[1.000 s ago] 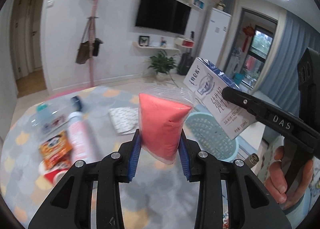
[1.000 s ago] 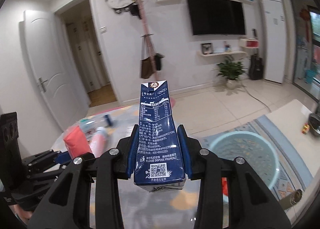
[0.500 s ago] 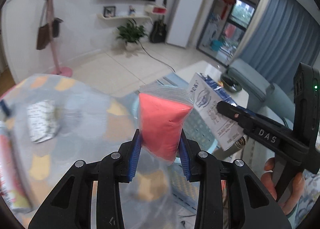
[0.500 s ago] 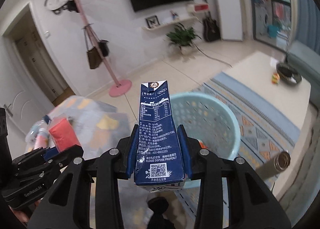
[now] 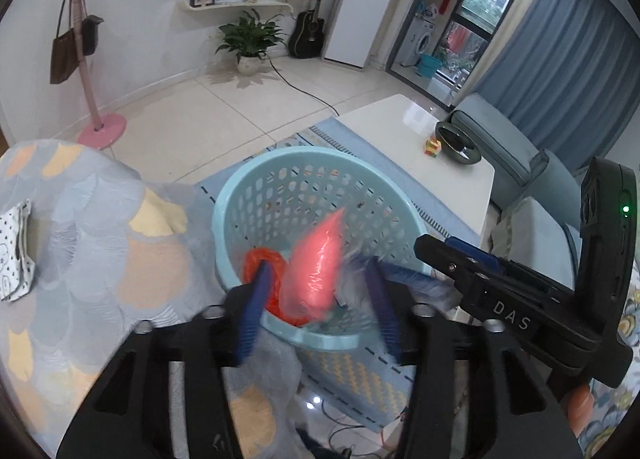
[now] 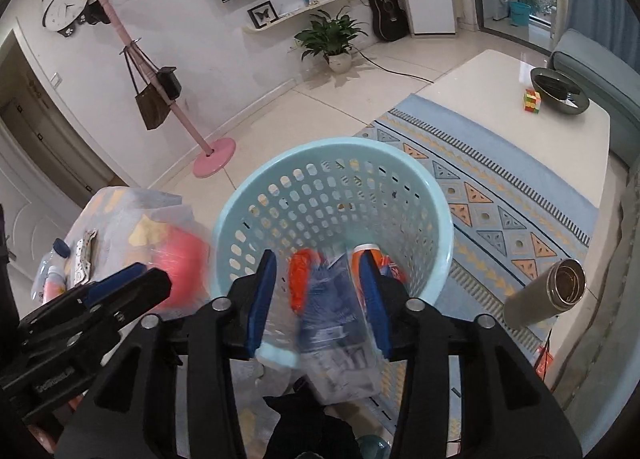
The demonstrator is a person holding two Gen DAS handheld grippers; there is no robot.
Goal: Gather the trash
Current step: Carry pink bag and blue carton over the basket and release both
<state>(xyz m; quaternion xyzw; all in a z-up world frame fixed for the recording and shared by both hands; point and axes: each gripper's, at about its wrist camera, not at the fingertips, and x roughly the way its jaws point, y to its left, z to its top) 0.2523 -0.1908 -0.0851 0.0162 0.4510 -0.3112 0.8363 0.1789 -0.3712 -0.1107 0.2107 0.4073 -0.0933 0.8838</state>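
Note:
A light blue perforated basket point(image 5: 240, 187) stands on the floor below both grippers. My left gripper point(image 5: 316, 271) hangs over its near rim, jaws opening. A pink plastic bag point(image 5: 318, 267), blurred, drops free between the blue pads without touching them. My right gripper point(image 6: 318, 259) is above the same basket point(image 6: 248, 195), jaws also opening. A dark blue milk carton point(image 6: 336, 307), blurred, slips down between its fingers. Orange trash point(image 6: 300, 279) lies in the basket's bottom. Each gripper shows in the other's view: the right gripper point(image 5: 432, 251), the left gripper point(image 6: 132, 283).
A table with a grey and yellow patterned cloth point(image 5: 80, 239) lies left of the basket, with a patterned wrapper point(image 5: 14, 251) on it. A white coffee table point(image 5: 400, 139), a rug point(image 6: 500, 199), a metal flask point(image 6: 548, 295) and a pink coat stand point(image 6: 208, 155) surround the basket.
Both grippers swung from over the table to above the basket and tilted down. Their jaws have parted, and the pink bag and the carton have come loose and are dropping.

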